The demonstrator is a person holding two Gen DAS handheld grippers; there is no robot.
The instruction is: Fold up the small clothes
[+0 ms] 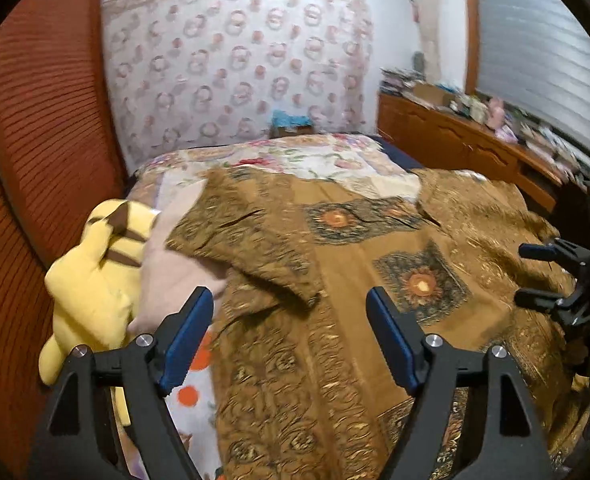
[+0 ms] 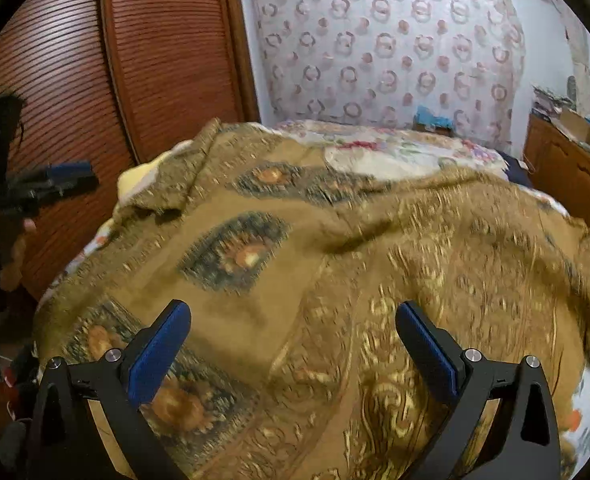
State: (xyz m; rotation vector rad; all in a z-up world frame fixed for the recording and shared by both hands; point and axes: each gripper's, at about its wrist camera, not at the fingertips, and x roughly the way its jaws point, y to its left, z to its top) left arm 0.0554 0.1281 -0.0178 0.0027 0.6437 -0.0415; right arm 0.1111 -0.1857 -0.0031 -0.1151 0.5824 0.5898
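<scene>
Where right view blurs | left shows yellow plush toy point(image 1: 95, 272) | beside brown garment point(image 1: 335, 280)

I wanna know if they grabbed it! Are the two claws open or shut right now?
Left gripper: open, holding nothing.
Right gripper: open, holding nothing, above the brown shirt.

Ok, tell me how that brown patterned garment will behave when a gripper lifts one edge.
The brown patterned garment looks thin and floppy: it already lies creased, with one flap turned over. A lifted edge would probably drape and sag. It likely drags rather than slides over the floral bedspread.
</scene>
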